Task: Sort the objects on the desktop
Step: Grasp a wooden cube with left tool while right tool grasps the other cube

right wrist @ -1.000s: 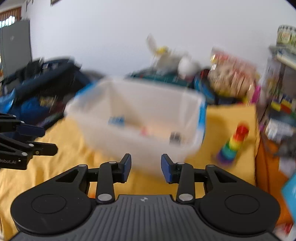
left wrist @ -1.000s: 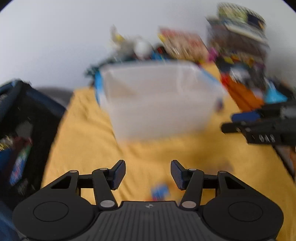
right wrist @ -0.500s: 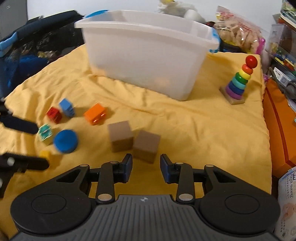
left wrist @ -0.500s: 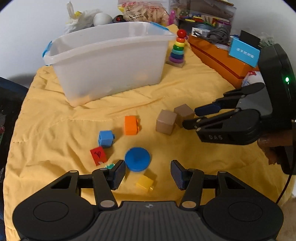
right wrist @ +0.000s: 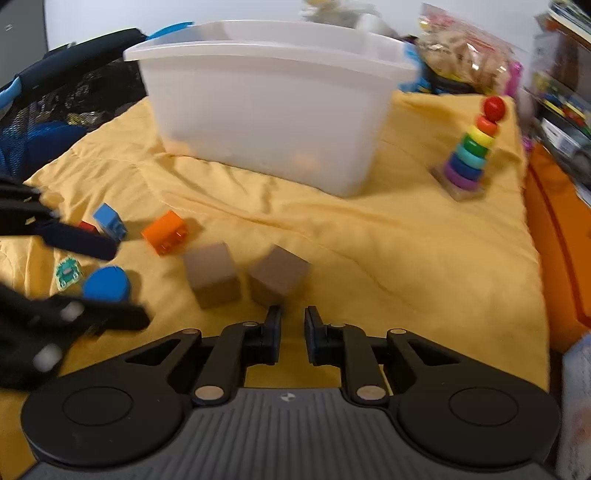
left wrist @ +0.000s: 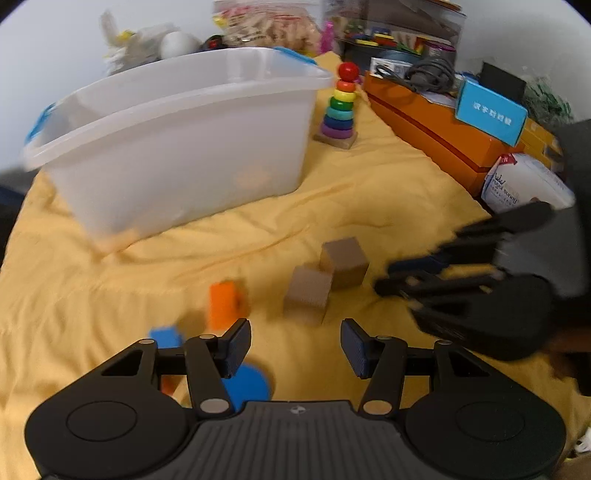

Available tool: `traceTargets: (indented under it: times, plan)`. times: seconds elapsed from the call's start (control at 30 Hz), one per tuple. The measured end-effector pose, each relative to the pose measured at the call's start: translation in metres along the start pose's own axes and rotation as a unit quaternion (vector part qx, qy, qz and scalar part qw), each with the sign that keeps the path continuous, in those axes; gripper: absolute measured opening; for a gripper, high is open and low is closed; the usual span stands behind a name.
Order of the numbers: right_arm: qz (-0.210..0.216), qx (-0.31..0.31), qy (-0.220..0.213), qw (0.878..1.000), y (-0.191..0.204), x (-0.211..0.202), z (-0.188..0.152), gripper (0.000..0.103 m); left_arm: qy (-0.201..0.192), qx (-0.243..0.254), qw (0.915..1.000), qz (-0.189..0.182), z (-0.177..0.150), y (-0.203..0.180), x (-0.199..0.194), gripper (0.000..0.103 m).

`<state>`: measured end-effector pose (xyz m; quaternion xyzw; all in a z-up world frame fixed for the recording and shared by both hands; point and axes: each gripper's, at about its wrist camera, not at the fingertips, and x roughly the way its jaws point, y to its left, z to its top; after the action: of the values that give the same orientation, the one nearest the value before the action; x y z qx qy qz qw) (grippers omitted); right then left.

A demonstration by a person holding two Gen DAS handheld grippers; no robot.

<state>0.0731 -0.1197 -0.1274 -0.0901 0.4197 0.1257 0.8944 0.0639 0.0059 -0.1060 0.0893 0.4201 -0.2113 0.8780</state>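
Two brown wooden cubes [left wrist: 325, 277] [right wrist: 245, 277] lie side by side on the yellow cloth [left wrist: 369, 192], with an orange brick [right wrist: 164, 230], a blue brick [right wrist: 109, 221], a red block [right wrist: 86, 226], a blue disc [right wrist: 107, 282] and a green-printed tile [right wrist: 66, 271] to their left. A white plastic bin [right wrist: 273, 107] [left wrist: 177, 140] stands behind them. My left gripper [left wrist: 295, 345] is open and empty, low over the blue disc [left wrist: 245, 384]. My right gripper [right wrist: 292, 334] is empty, its jaws narrowed to a small gap, just in front of the right cube.
A rainbow ring stacker [right wrist: 471, 147] stands right of the bin. Orange boxes [left wrist: 443, 129] and clutter line the right edge. A dark mesh bag [right wrist: 55, 103] sits at the left. Toys and a snack bag [left wrist: 266, 26] lie behind the bin.
Both grippers dropped from facing the bin to low over the blocks and moved forward toward them. The right gripper's jaws have narrowed. The left stays open.
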Motion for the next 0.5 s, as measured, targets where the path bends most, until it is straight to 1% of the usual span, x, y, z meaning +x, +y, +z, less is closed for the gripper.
traceTargets:
  times: [0.07,0.1,0.17,0.2,0.27,0.33,0.4,0.47,0.5]
  plan:
    - [0.004,0.009,0.016,1.000,-0.009,-0.003,-0.008,0.016,0.008,0.018,0.9998,0.000,0.004,-0.004,0.014,0.058]
    - [0.003,0.014,0.017,1.000,-0.011,-0.004,-0.010,0.017,0.011,0.023,0.9997,0.000,0.005,-0.006,0.022,0.057]
    - [-0.002,0.021,0.019,1.000,-0.015,-0.007,-0.015,0.018,0.018,0.019,0.9996,0.002,0.006,-0.004,0.033,0.045]
    - [-0.003,0.024,0.017,1.000,-0.015,-0.008,-0.016,0.020,0.019,0.012,0.9997,0.001,0.006,-0.001,0.035,0.034]
    - [-0.005,0.025,0.015,1.000,-0.014,-0.008,-0.017,0.025,0.013,-0.001,0.9999,-0.009,0.005,0.005,0.031,0.033]
    - [-0.005,0.020,0.012,1.000,-0.010,-0.007,-0.016,0.026,0.012,-0.005,0.9999,-0.010,0.002,0.009,0.023,0.033]
    - [0.000,0.016,0.006,1.000,-0.007,-0.006,-0.013,0.030,0.018,-0.005,0.9998,-0.004,-0.003,0.013,0.014,0.033]
    - [0.005,0.011,-0.004,1.000,-0.002,-0.003,-0.007,0.046,0.023,-0.012,0.9996,0.005,-0.012,0.017,0.006,0.033]
    - [0.008,0.009,-0.009,1.000,0.001,-0.001,-0.004,0.048,0.024,-0.017,0.9995,0.008,-0.016,0.019,0.002,0.033]
